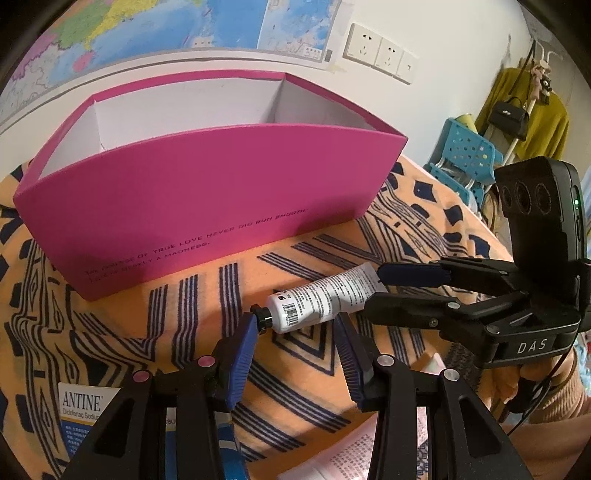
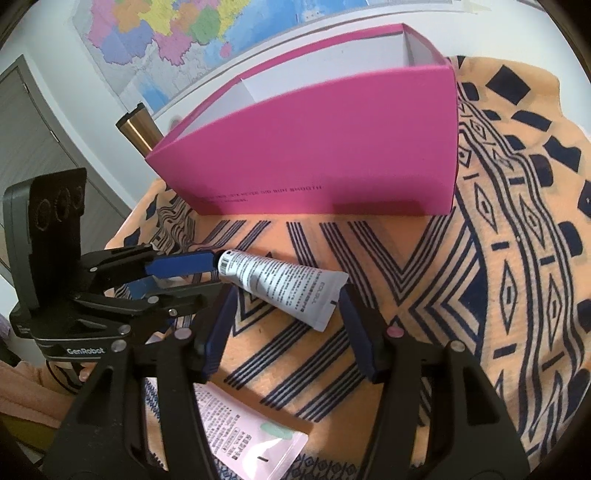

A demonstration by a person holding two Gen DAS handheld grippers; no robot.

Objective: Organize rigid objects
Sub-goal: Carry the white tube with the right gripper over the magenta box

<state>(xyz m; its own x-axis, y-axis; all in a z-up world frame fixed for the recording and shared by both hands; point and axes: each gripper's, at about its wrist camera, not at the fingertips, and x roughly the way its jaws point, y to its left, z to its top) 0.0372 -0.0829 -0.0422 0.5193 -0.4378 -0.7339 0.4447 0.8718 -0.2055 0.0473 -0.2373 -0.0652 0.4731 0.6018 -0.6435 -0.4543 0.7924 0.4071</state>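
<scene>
Lying: tube (image 1: 320, 298) flat before pink box (image 1: 221, 199), long axis bridging both tongs.
Left gripper (image 1: 295, 354): spread, at cap end.
Right gripper (image 2: 284, 332): spread, straddling crimped tail; nearer.

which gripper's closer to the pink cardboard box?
Left, marginally. The left gripper sits at the white tube's black cap end, which points toward the pink cardboard box; the right gripper straddles the crimped tail, farther back.

A home room: wall map (image 1: 229, 22), hung coat (image 1: 532, 107) and handbag (image 1: 509, 114), patterned blanket (image 2: 517, 258).
</scene>
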